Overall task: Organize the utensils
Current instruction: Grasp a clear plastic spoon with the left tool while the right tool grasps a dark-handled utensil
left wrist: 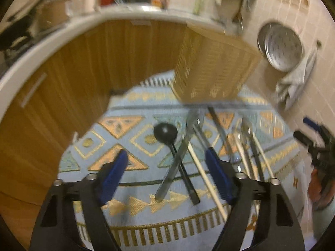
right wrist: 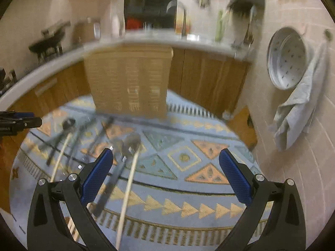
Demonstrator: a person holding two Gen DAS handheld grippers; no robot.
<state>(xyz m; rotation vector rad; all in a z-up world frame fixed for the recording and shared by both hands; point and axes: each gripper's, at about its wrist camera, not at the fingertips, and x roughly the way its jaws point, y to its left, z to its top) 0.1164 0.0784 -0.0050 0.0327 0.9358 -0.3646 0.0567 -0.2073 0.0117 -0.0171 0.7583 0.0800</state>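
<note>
utensils lie scattered on a blue patterned cloth in front of a woven holder, none visibly inside it. the left gripper hangs wide open and empty over a black ladle crossed by a metal handle, just short of the holder. the right gripper, also spread and empty, hovers with a metal spoon and pale chopstick by its left finger. sorting looks barely begun; every piece remains to be moved.
</note>
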